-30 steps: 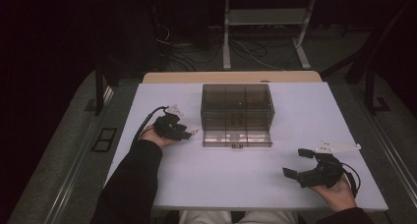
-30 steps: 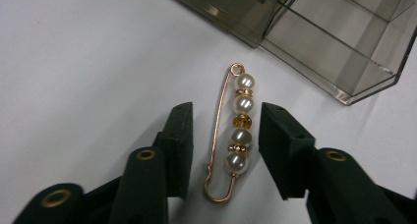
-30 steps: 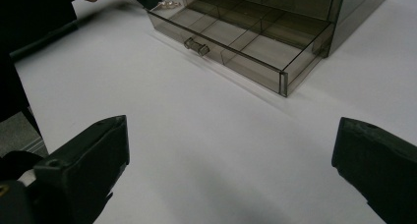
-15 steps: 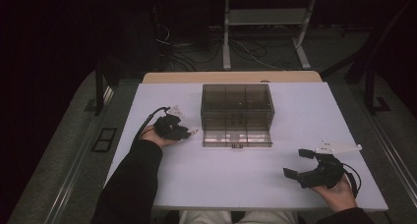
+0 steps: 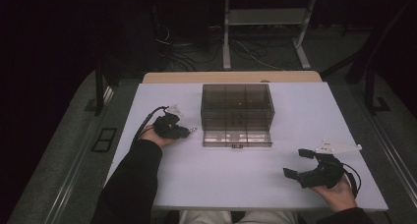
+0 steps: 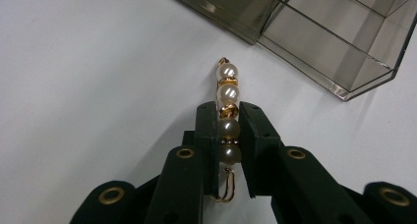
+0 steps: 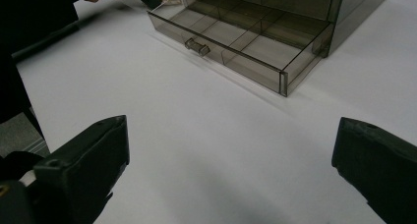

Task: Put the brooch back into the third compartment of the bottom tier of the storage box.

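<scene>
At centre left of the high view, the left claw (image 5: 189,131) grips a pearl hair clip (image 6: 227,111) just beside the open bottom drawer (image 5: 237,136) of a smoky acrylic drawer box (image 5: 236,108); stowing it appears still to come. The right claw (image 5: 299,163) rests wide open, lower right, on the white table (image 5: 246,180). No writing is legible

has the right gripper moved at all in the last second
No. In the high view the right gripper sits at the same spot near the table's front right, equally far from the smoky drawer box.

A lab-like room; bare white table (image 5: 236,180), floor cables (image 5: 246,49), metal stand (image 5: 265,17) behind.
</scene>
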`<state>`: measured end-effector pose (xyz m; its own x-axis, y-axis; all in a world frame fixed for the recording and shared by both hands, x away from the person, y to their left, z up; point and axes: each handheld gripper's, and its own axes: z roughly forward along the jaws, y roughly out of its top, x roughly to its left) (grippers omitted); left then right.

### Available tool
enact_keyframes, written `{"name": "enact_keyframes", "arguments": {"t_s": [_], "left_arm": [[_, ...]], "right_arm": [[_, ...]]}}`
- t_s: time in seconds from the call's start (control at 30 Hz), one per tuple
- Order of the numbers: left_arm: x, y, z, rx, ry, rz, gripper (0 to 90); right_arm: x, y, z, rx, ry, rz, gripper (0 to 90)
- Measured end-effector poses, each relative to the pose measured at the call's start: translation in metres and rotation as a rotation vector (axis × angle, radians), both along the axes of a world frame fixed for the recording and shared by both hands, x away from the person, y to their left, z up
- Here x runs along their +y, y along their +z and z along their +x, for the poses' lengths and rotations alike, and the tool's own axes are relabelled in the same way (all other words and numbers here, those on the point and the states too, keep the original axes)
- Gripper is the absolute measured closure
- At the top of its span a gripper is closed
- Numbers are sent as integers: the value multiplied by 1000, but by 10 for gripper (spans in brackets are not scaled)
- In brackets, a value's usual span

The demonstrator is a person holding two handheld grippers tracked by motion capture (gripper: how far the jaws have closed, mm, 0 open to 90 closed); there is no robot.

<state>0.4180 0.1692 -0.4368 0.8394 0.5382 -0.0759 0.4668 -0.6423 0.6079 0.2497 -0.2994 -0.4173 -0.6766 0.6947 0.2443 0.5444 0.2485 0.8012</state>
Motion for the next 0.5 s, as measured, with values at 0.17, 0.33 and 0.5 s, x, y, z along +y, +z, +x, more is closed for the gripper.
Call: {"name": "enact_keyframes", "arguments": {"t_s": [0.17, 0.33, 0.5], "left_arm": [[0, 2, 1, 17, -8, -4, 787], [1, 4, 1, 27, -3, -11, 787], [3, 9, 0, 31, 7, -22, 787]], "right_arm": [[0, 0, 0, 0, 0, 2, 4], [0, 0, 0, 0, -1, 2, 3], [-1, 0, -1, 1, -5, 5, 4]]}}
